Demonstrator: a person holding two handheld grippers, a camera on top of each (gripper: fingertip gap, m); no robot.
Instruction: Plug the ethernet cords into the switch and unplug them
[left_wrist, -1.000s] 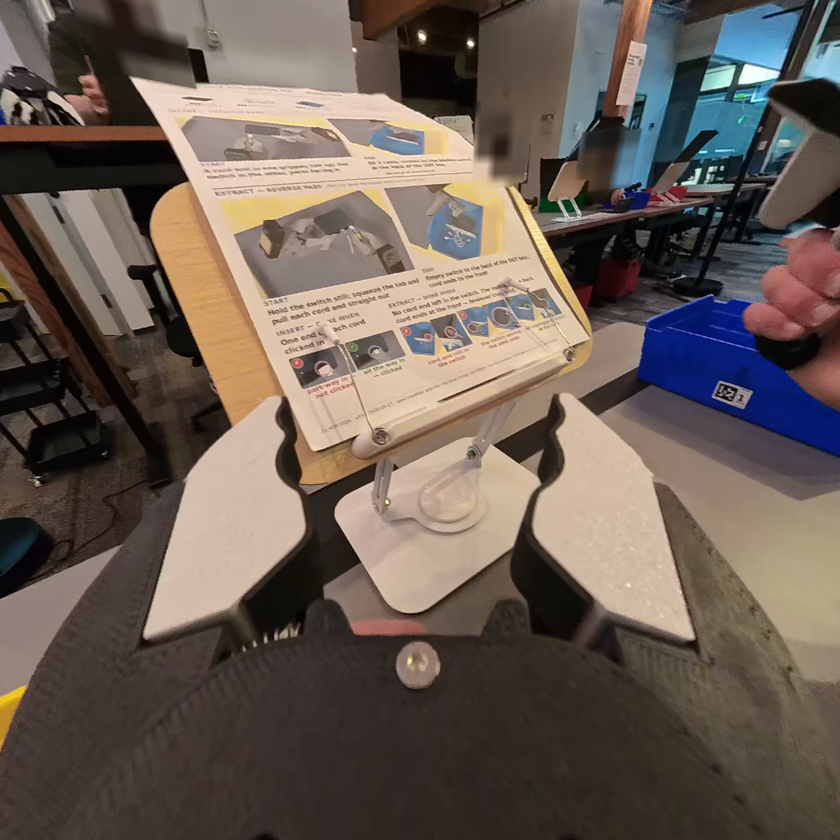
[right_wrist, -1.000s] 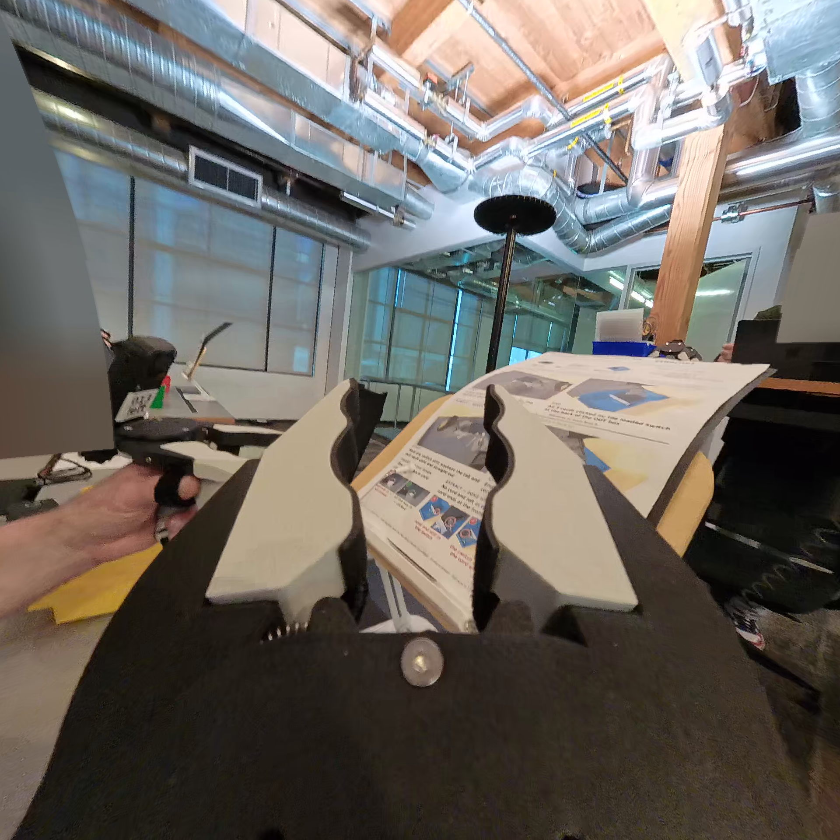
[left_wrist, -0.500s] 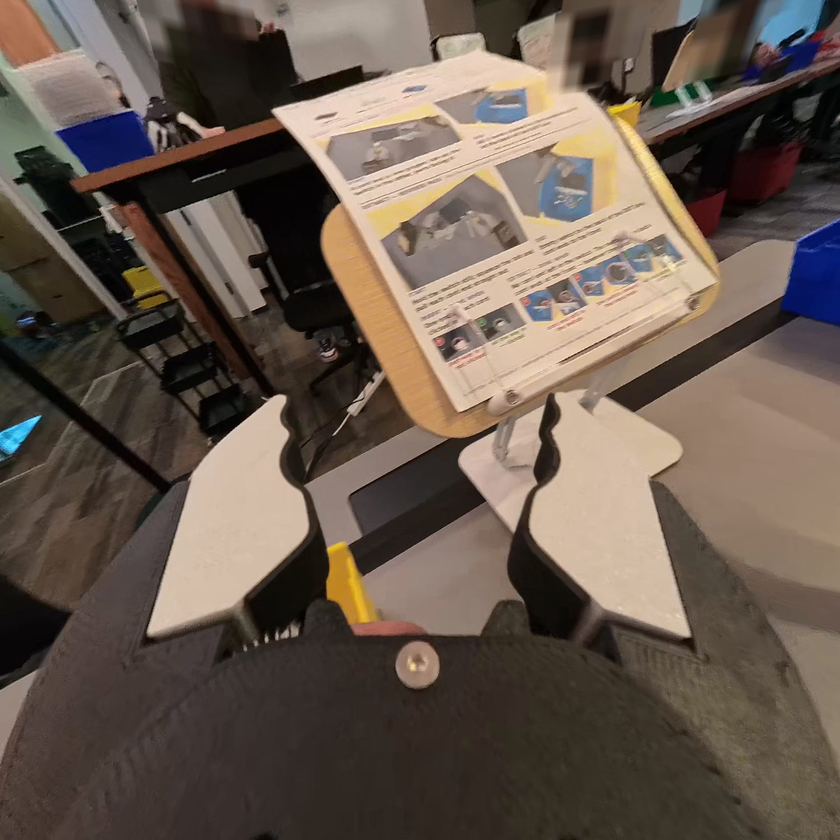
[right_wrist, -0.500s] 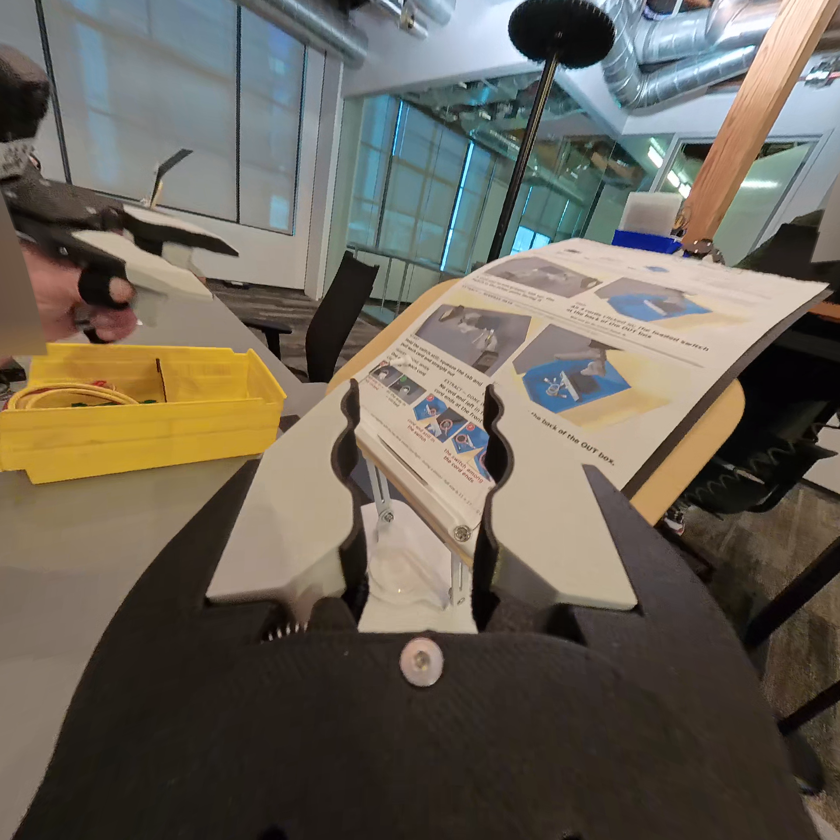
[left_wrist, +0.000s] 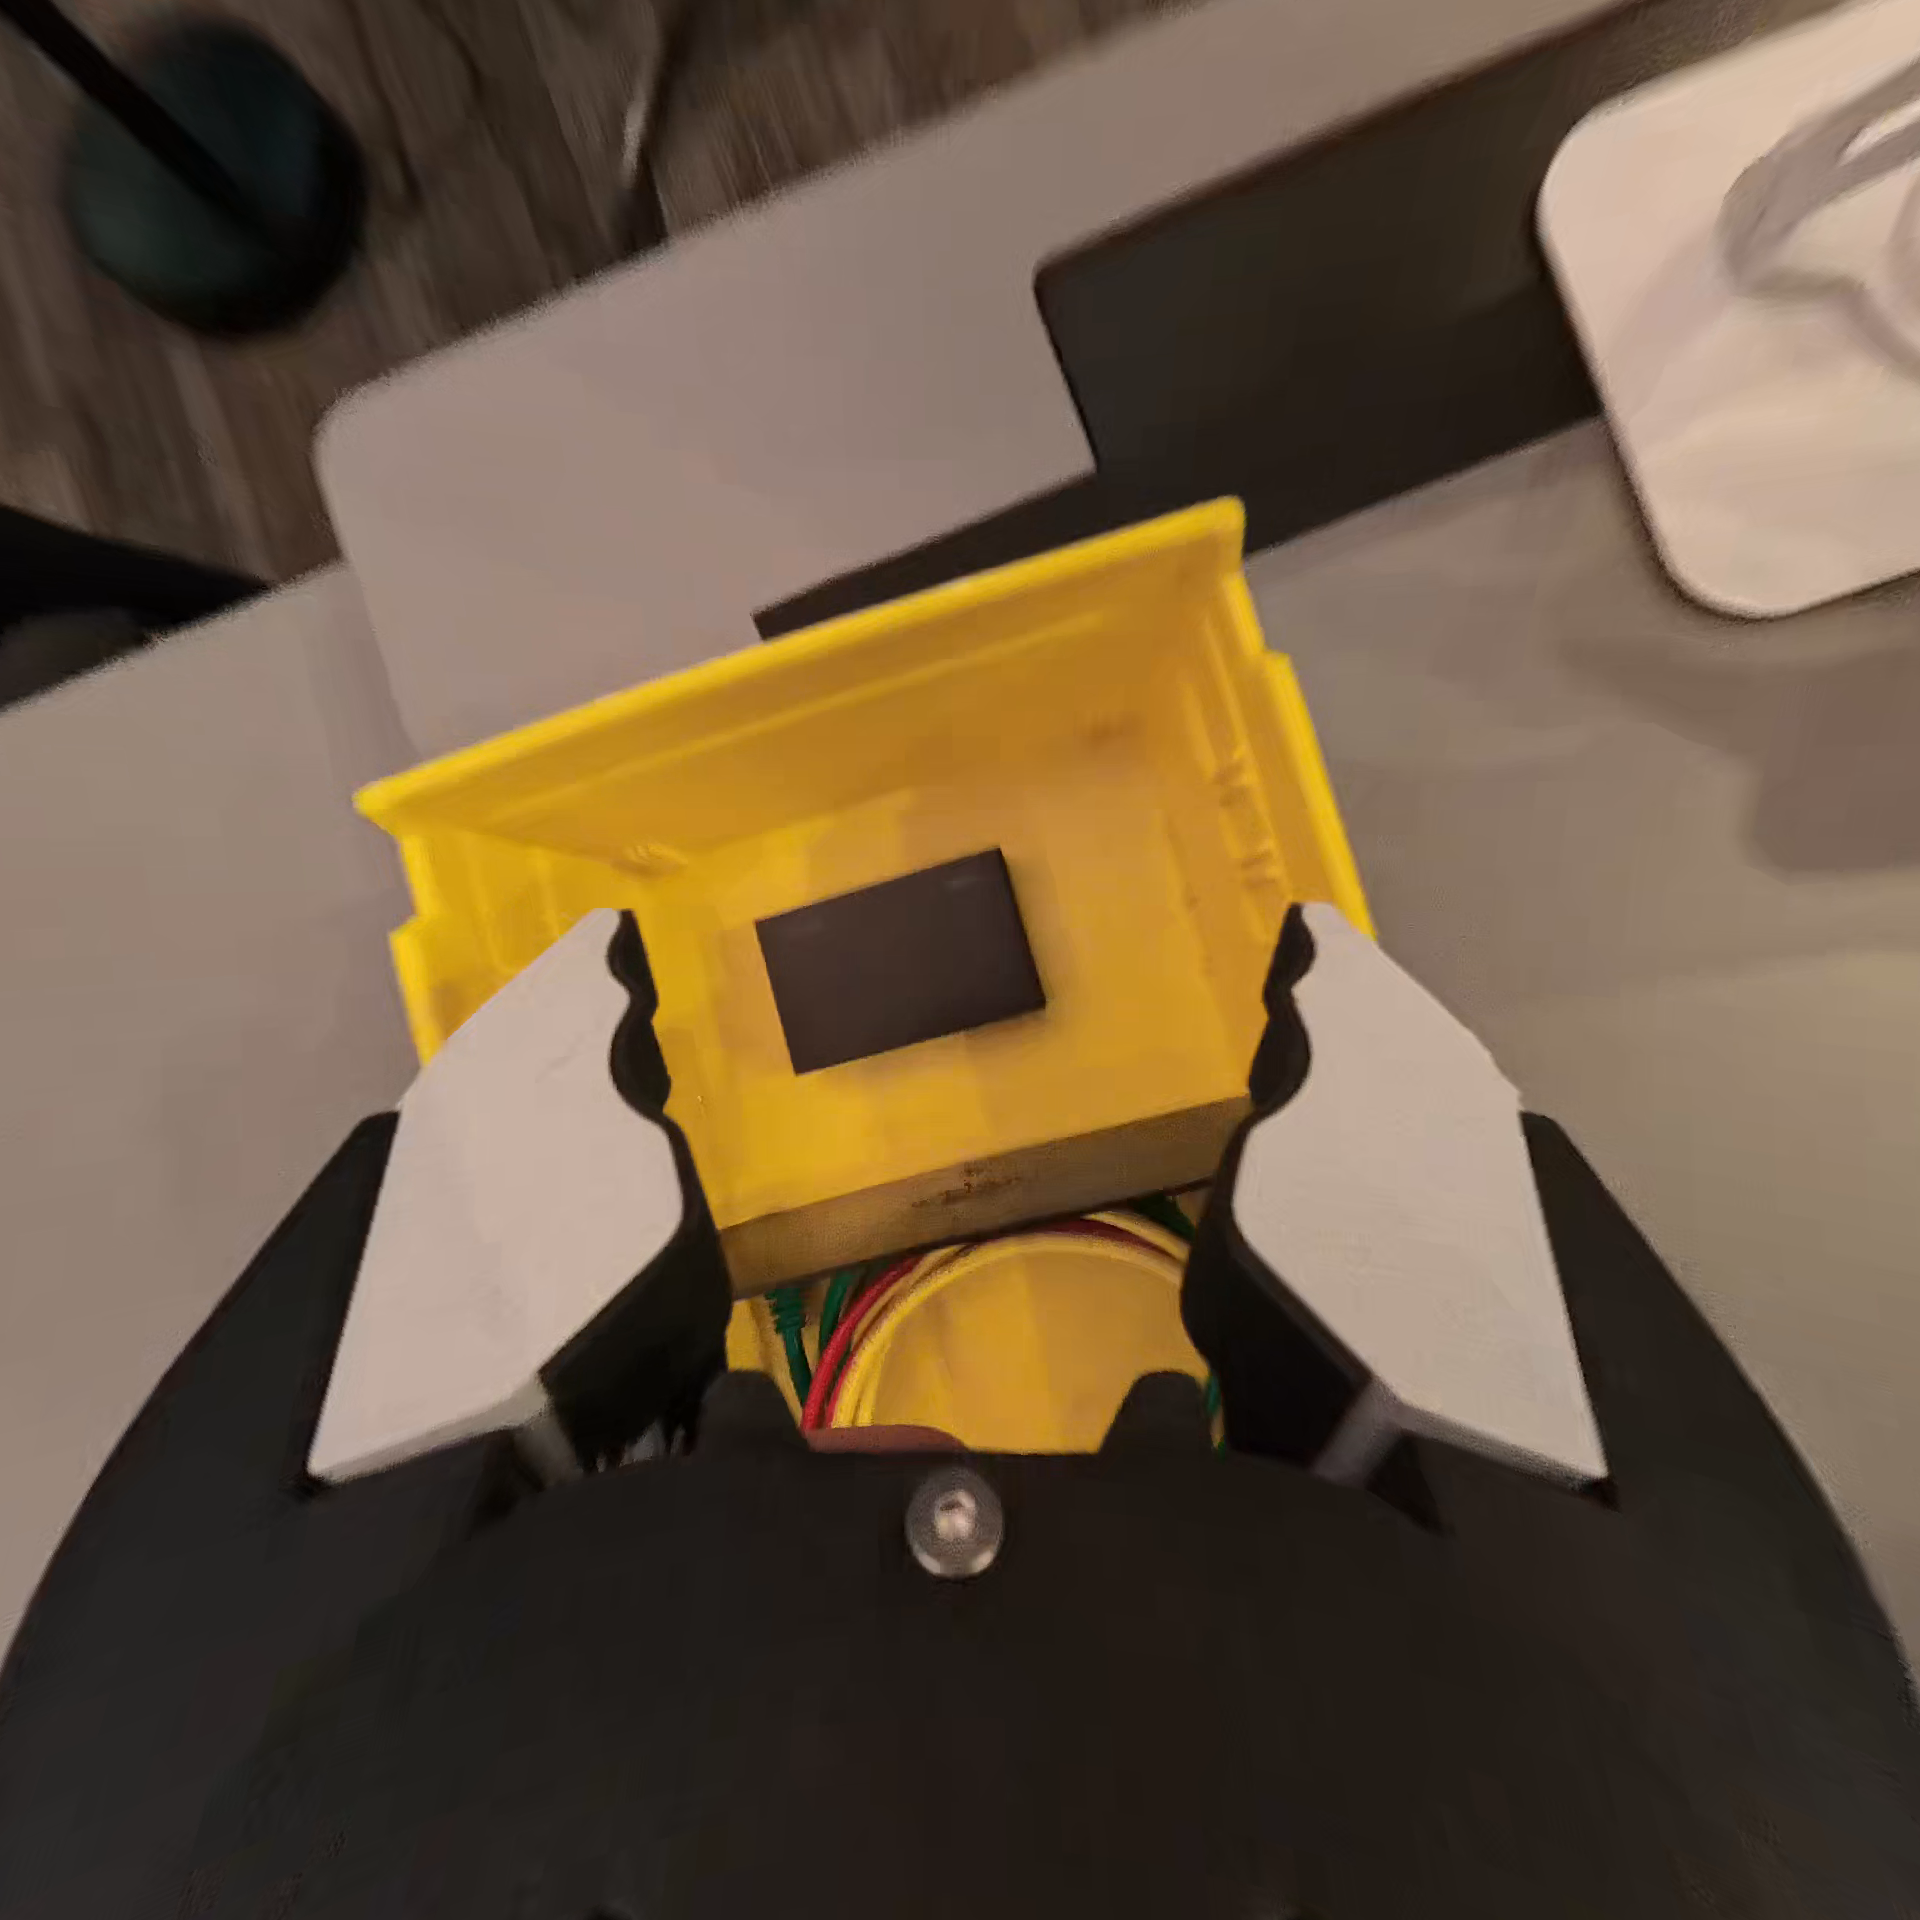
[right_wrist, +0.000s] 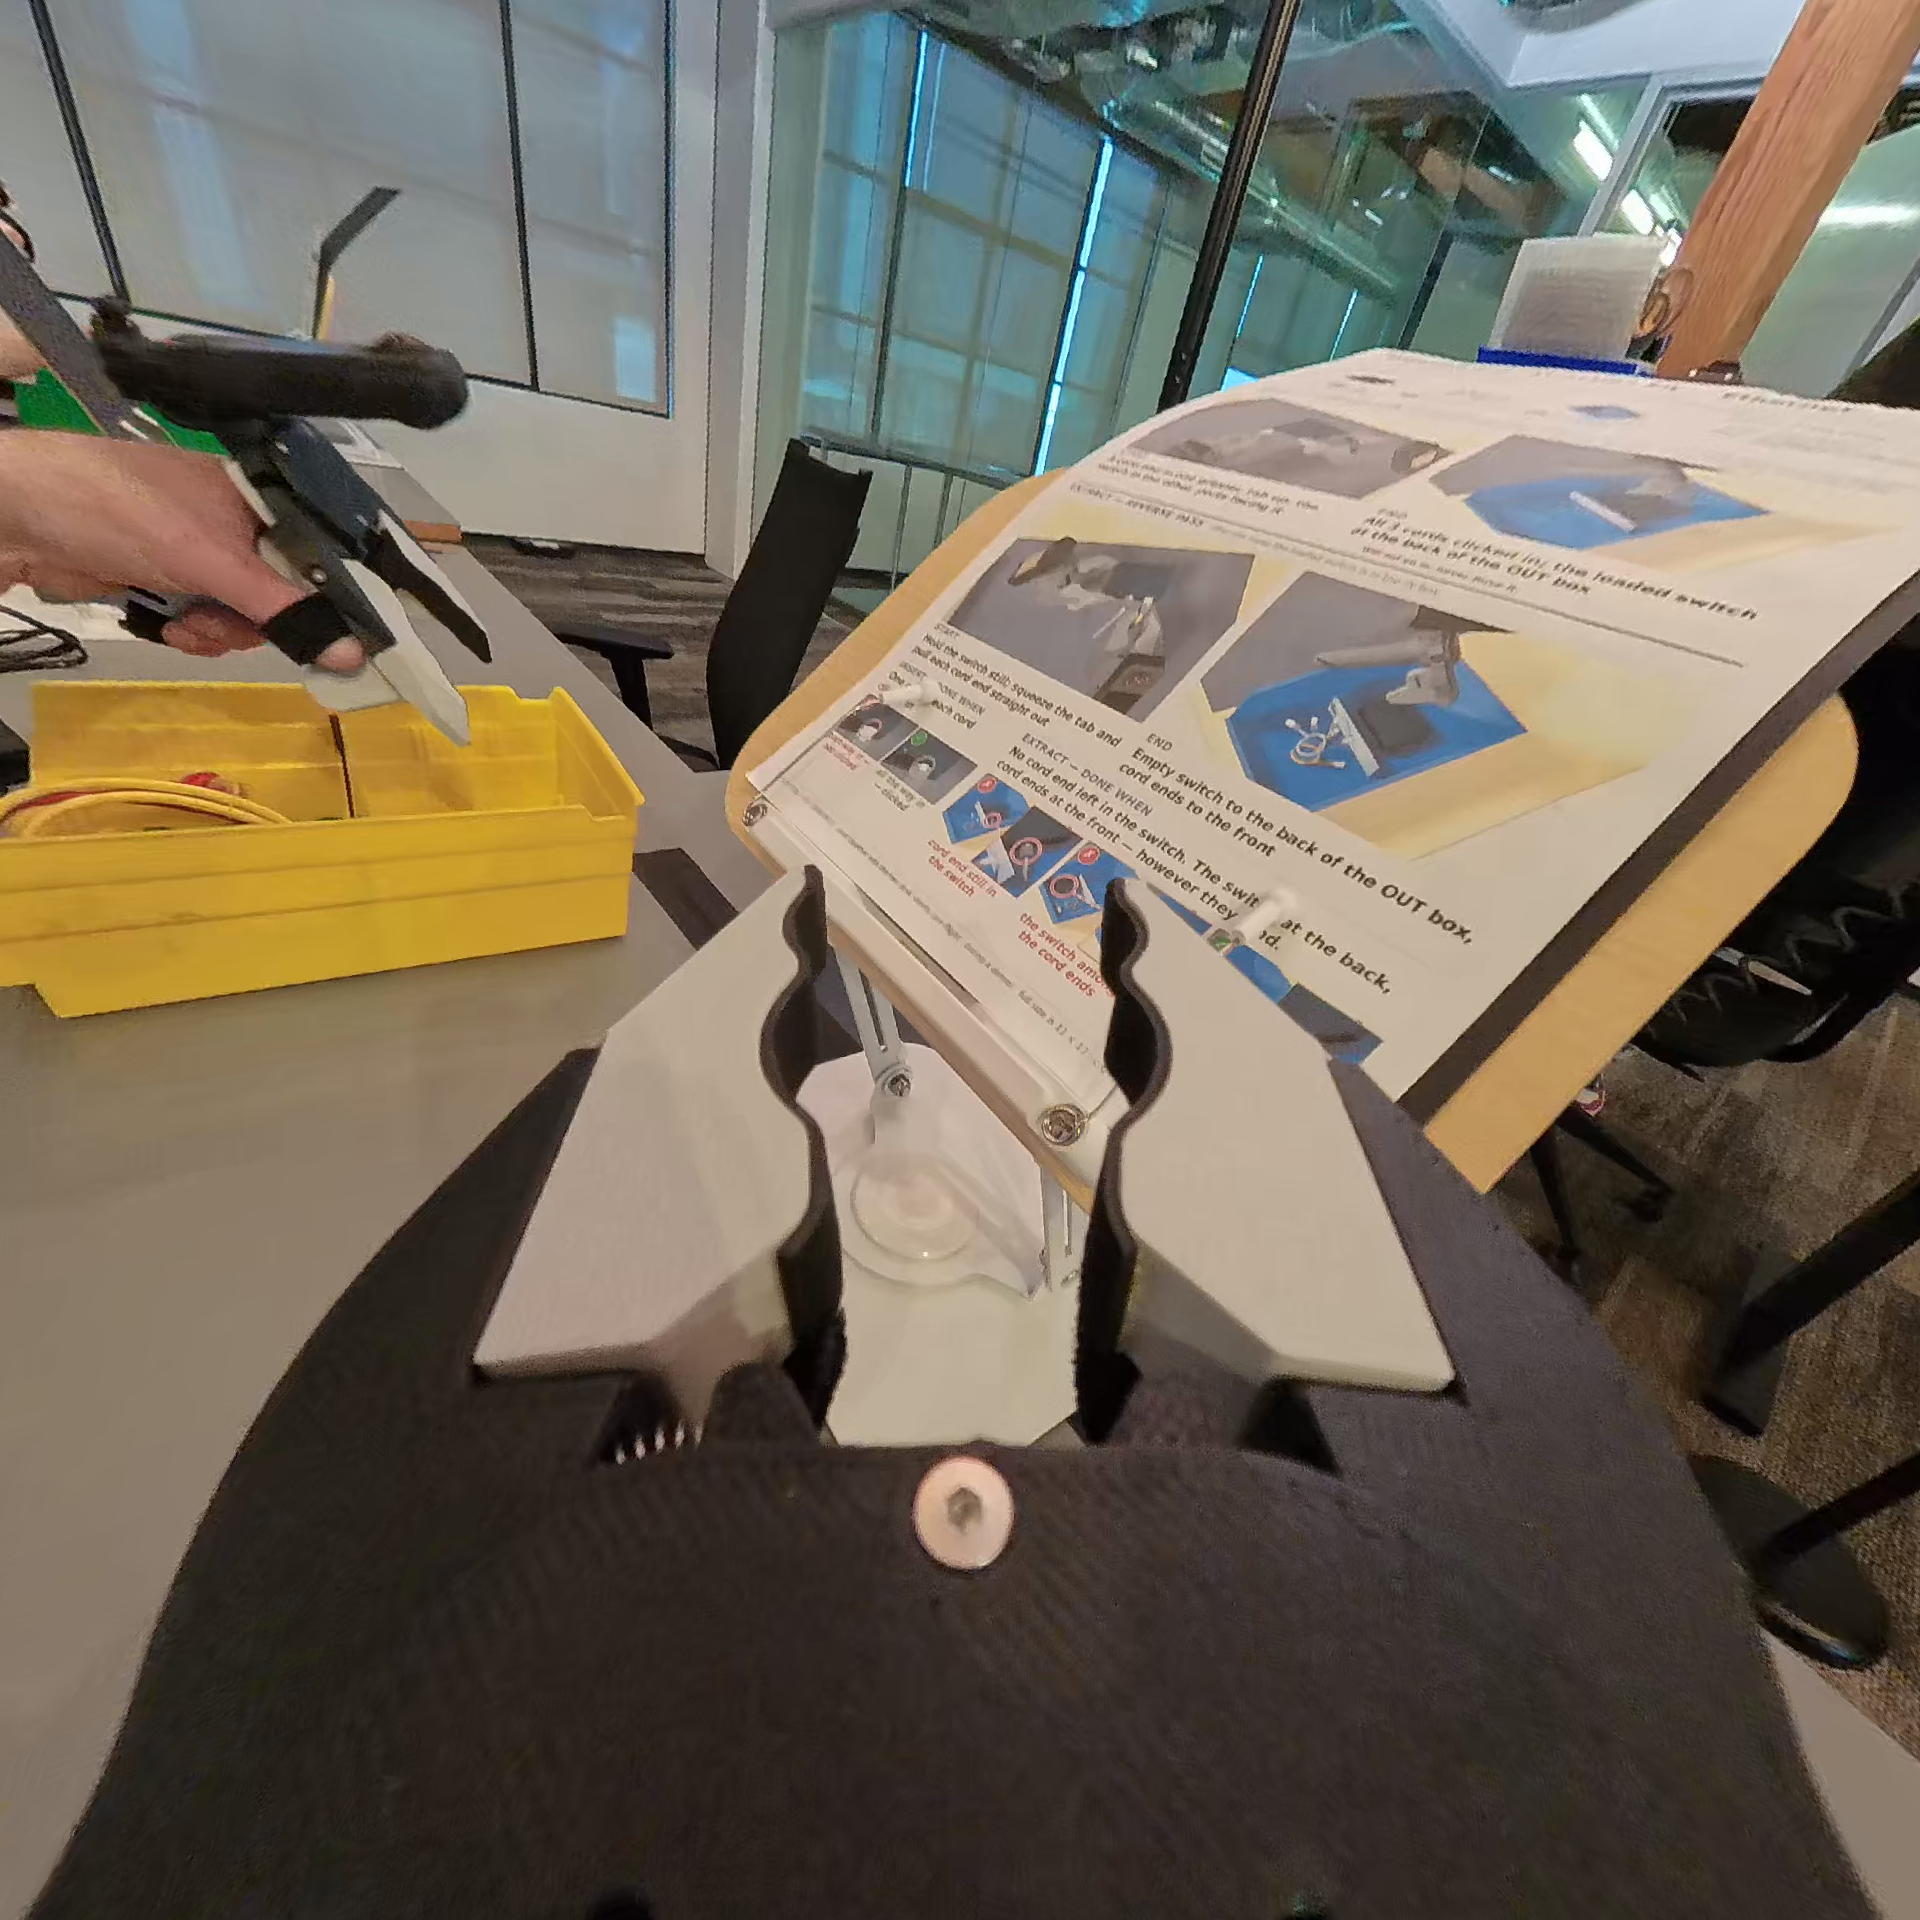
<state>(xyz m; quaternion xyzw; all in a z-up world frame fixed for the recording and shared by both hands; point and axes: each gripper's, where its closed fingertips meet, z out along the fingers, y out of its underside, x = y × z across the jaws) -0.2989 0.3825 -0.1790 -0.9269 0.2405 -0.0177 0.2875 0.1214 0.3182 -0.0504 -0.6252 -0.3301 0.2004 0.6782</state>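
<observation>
A yellow bin (left_wrist: 1039, 727) sits on the grey table, split by a divider. A flat black switch (left_wrist: 899, 961) lies in its far compartment. Coiled yellow, red and green ethernet cords (left_wrist: 894, 1309) lie in the near compartment. My left gripper (left_wrist: 951, 935) is open and empty, pointing down above the bin, fingers apart over the switch. In the right wrist view the bin (right_wrist: 312, 894) is at the left with yellow cords (right_wrist: 125, 805) inside, and the left gripper (right_wrist: 416, 675) hangs over it. My right gripper (right_wrist: 961, 894) is open and empty, facing the instruction stand.
A wooden stand holding a printed instruction sheet (right_wrist: 1299, 727) rises on a white base (right_wrist: 935, 1330) at the table's back edge; the base also shows in the left wrist view (left_wrist: 1745, 343). A dark cable slot (left_wrist: 1299, 343) runs along the table's rear. Office chairs (right_wrist: 769, 613) stand behind. The flat black switch (left_wrist: 899, 961) is about 11 cm from my left fingertips and 50 cm from my right.
My left gripper has swung from facing the instruction stand down to point into the yellow bin. My right gripper has tilted lower toward the stand's base. Both stayed open.
</observation>
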